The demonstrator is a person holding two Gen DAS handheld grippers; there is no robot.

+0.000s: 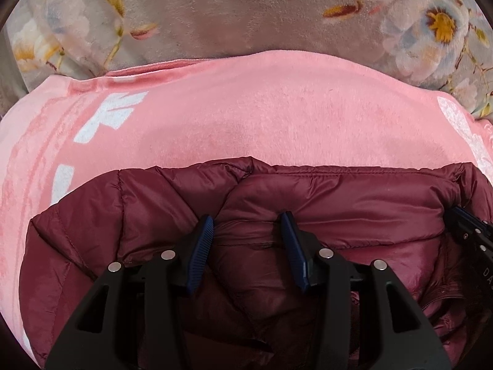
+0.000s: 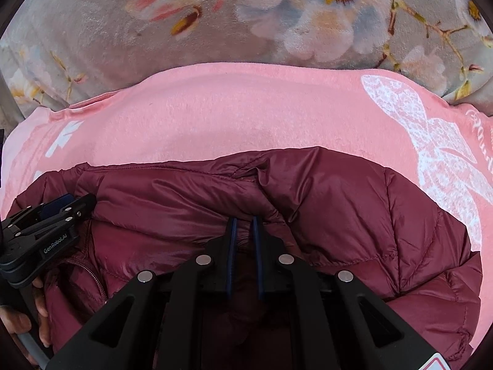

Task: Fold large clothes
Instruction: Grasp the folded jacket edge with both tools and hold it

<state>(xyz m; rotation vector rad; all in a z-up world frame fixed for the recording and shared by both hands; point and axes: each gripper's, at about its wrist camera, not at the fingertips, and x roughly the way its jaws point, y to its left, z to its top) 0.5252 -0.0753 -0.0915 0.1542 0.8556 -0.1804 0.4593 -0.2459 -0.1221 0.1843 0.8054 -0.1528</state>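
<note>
A maroon quilted puffer jacket (image 1: 339,203) lies bunched on a pink blanket (image 1: 277,117); it also shows in the right wrist view (image 2: 339,203). My left gripper (image 1: 248,225) is open, its blue-padded fingers (image 1: 201,246) resting on the jacket's folded edge with fabric between them. My right gripper (image 2: 244,225) is shut on a fold of the jacket. The right gripper also shows at the right edge of the left wrist view (image 1: 471,231), and the left gripper at the left of the right wrist view (image 2: 61,209).
The pink blanket (image 2: 246,117) with white prints lies over a grey floral plush cover (image 1: 215,9), which also shows in the right wrist view (image 2: 154,46). A hand (image 2: 21,317) holds the left gripper's handle.
</note>
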